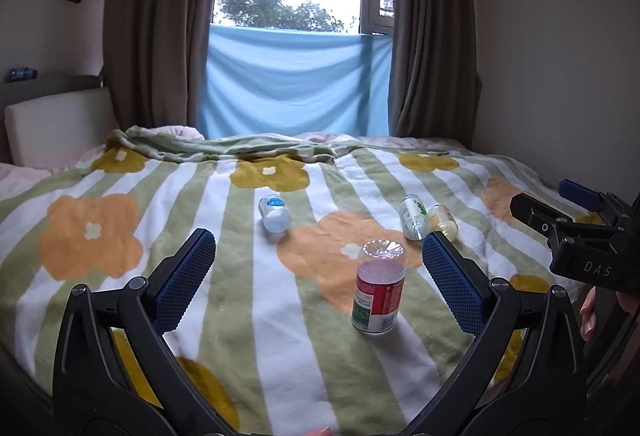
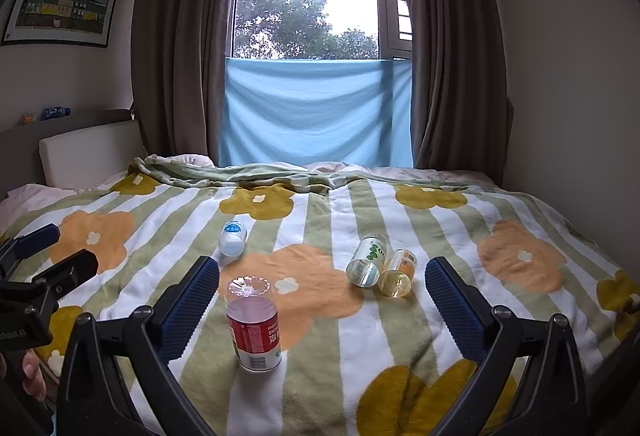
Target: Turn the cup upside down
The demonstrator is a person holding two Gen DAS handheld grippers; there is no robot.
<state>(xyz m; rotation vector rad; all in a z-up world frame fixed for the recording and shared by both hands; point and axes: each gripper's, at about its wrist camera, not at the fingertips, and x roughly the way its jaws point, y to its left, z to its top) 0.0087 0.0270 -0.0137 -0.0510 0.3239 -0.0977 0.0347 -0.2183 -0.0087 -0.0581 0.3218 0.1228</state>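
A clear plastic cup with a red and green label (image 1: 379, 288) stands upside down on the flowered blanket, its closed base on top. It also shows in the right wrist view (image 2: 253, 324). My left gripper (image 1: 316, 280) is open and empty, and the cup stands between its fingers, nearer the right one. My right gripper (image 2: 322, 300) is open and empty, and the cup stands just inside its left finger (image 2: 188, 308). The right gripper's body shows at the right edge of the left wrist view (image 1: 576, 232).
Three other cups lie on their sides farther back: a white and blue one (image 1: 273, 213) (image 2: 232, 238), a green-labelled one (image 1: 414, 217) (image 2: 367, 260) and a yellowish one (image 1: 443, 222) (image 2: 398, 272). The blanket (image 2: 400, 316) covers the bed. A headboard (image 2: 88, 152) stands at the left.
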